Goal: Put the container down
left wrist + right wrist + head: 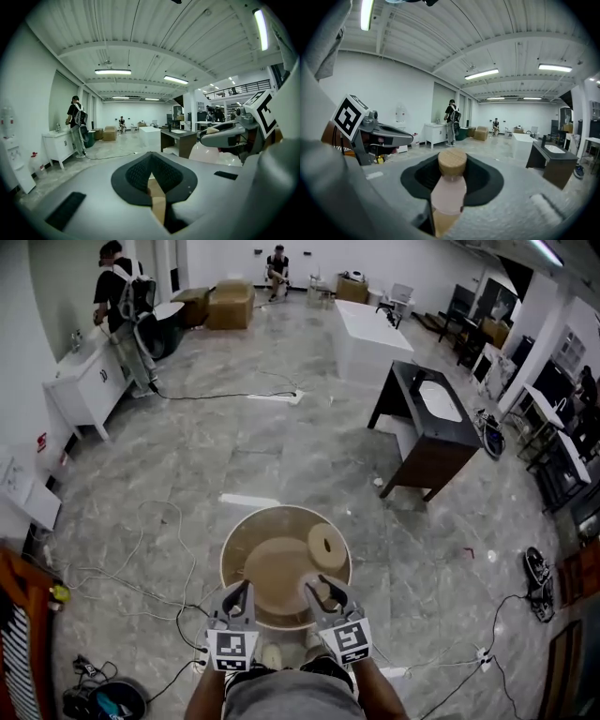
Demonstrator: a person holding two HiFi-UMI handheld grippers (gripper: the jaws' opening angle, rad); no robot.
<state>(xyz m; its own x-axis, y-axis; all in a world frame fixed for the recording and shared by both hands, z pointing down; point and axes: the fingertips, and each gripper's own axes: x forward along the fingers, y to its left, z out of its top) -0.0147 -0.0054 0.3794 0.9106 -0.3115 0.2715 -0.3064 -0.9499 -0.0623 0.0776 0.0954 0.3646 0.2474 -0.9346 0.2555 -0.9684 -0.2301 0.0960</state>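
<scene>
I carry a round tan container (228,549) over the floor in the head view, with a flat disc (277,566) and a ring-shaped roll (326,545) inside. My left gripper (237,596) is shut on its near rim; the left gripper view shows the thin tan wall (157,202) pinched between the pads of the left gripper (154,187). My right gripper (323,594) holds the same rim further right. In the right gripper view, the right gripper (450,190) is shut on a pale pink piece (449,194) with a round wooden top (452,161). Both grippers point slightly downward.
A dark vanity with a white basin (427,423) stands ahead to the right, a white block (370,334) behind it. A white cabinet (84,381) and a person with a backpack (122,296) are at the far left. Cables (141,549) trail over the marble floor.
</scene>
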